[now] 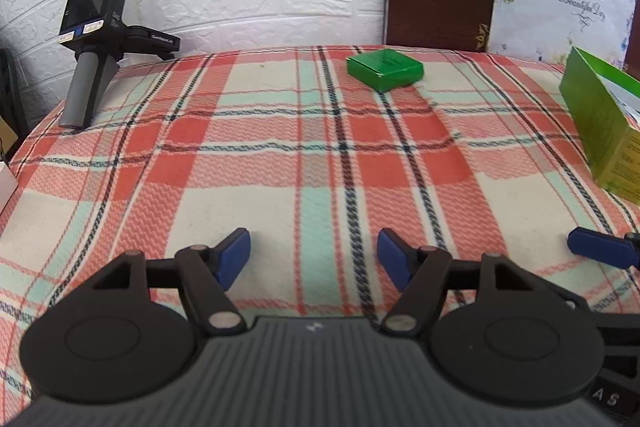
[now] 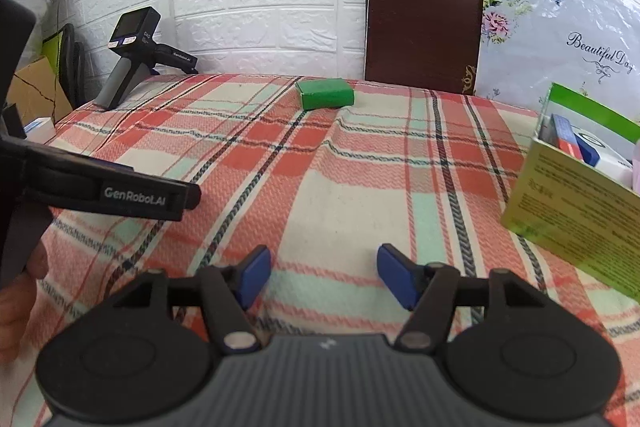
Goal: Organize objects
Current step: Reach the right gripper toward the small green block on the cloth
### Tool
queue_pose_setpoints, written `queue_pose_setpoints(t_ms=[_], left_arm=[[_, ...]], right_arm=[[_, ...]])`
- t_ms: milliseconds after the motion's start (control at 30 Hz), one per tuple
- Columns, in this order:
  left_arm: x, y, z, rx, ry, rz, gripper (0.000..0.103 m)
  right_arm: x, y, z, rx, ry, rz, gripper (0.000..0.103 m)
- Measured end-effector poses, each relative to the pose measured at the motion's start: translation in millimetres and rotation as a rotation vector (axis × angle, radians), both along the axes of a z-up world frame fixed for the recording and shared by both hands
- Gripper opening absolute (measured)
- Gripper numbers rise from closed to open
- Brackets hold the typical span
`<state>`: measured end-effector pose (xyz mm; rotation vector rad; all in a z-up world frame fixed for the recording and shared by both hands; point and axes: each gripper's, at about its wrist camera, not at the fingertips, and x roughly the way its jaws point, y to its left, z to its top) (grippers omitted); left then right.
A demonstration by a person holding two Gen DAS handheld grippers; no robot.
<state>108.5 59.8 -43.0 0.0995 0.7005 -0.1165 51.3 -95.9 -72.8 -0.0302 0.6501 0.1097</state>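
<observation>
Sm green box (image 1: 385,69) flat, far side; open yellow-green carton (image 2: 576,211) right.

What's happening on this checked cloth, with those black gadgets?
A person holds a two-finger tool in each hand over the plaid cloth. The left tool and right tool are both open and empty. A small green box lies at the far edge; an open green carton on the right already holds a few items.
</observation>
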Motion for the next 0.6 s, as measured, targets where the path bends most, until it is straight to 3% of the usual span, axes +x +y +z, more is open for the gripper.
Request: queue_pose_setpoints(t_ms=[233, 600], left_arm=[[16, 15, -2, 0.006, -0.025, 0.025, 0.08], [38, 32, -9, -0.01, -0.07, 0.051, 0.093]], right_arm=[[30, 4, -2, 0.001, -0.003, -0.022, 0.069], [89, 4, -3, -0.002, -0.008, -0.048, 0.071]])
